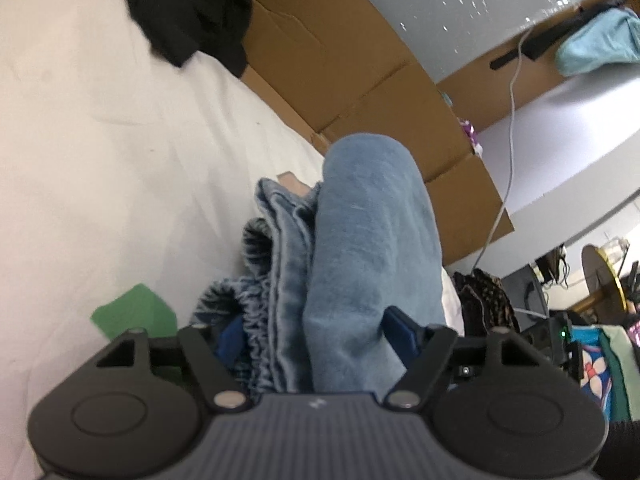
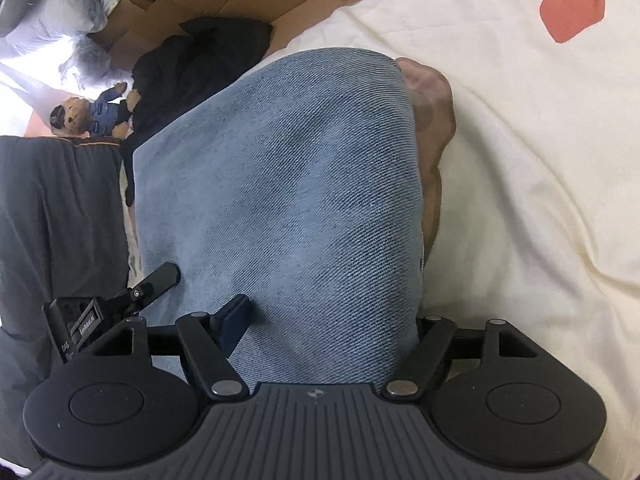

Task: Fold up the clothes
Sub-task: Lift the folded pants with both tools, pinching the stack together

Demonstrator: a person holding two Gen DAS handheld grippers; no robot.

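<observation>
Light blue jeans (image 1: 372, 240), folded into a thick bundle, stand on edge on the white sheet (image 1: 100, 160) and fill the gap between my left gripper's (image 1: 314, 334) blue pads (image 1: 400, 328). The fabric bunches against both pads, with the gathered waistband on the left side. In the right wrist view the same jeans (image 2: 280, 200) spread broad and smooth over my right gripper (image 2: 328, 316). Its left pad (image 2: 234, 316) lies beside the denim; the right finger is hidden under the cloth. A tan-brown piece (image 2: 432, 120) shows at the jeans' right edge. Part of the left gripper (image 2: 120, 304) shows at the left.
A black garment (image 1: 188, 8) lies at the far end of the bed against flattened cardboard (image 1: 360, 80). A green scrap (image 1: 136, 312) lies on the sheet by the left gripper. A teddy bear (image 2: 92, 114) and grey upholstery (image 2: 60, 220) sit off to the left. A red patch (image 2: 572, 4) marks the sheet.
</observation>
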